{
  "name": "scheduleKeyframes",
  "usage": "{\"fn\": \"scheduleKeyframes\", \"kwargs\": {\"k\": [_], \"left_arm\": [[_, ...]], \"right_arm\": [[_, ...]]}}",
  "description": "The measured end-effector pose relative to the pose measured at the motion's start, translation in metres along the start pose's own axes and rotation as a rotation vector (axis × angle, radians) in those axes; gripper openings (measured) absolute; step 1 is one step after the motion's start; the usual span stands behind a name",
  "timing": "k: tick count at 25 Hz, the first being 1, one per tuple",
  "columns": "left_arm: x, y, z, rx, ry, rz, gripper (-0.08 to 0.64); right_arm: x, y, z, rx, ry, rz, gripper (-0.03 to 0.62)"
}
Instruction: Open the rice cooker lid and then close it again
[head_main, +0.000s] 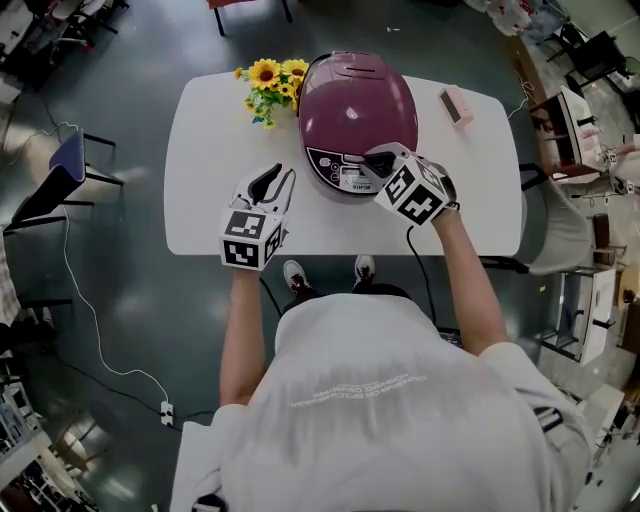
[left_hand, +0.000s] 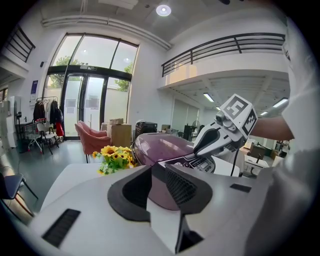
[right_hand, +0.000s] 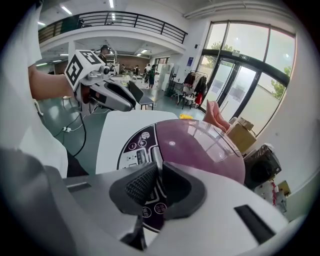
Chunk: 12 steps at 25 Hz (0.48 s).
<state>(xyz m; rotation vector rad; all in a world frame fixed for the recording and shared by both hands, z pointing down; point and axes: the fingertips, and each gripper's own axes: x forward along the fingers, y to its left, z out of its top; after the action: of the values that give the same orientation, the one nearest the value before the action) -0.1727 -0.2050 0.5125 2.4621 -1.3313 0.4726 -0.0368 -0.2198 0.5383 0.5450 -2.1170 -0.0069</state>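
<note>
My right gripper (head_main: 377, 161), jaws clenched together, on lid latch (right_hand: 156, 152) of rice cooker (head_main: 357, 100) to pop it; left gripper (head_main: 274, 180) slack, empty, waiting.

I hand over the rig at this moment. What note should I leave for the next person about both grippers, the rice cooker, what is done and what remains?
Left gripper: fingers apart, empty, over the table left of the rice cooker.
Right gripper: fingers almost together, nothing held, tip at the cooker's front panel.
Lid: down.
Done: no sign that it has been opened.
Left: probably release the lid, raise it, shut it again.
</note>
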Motion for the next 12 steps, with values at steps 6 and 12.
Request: {"fn": "scheduleKeyframes", "kwargs": {"k": [6,12], "left_arm": [[0.0005,0.0012,0.0008,0.001,0.003,-0.001,0.101],[0.0019,0.0012,-0.0011,-0.001,0.006,-0.004,0.101]], "right_arm": [[0.0002,-0.0006,-0.0001,-0.009,0.027,0.025,0.054],[0.0004,-0.0002,-0.0009,-0.002,0.038,0.044,0.054]]}}
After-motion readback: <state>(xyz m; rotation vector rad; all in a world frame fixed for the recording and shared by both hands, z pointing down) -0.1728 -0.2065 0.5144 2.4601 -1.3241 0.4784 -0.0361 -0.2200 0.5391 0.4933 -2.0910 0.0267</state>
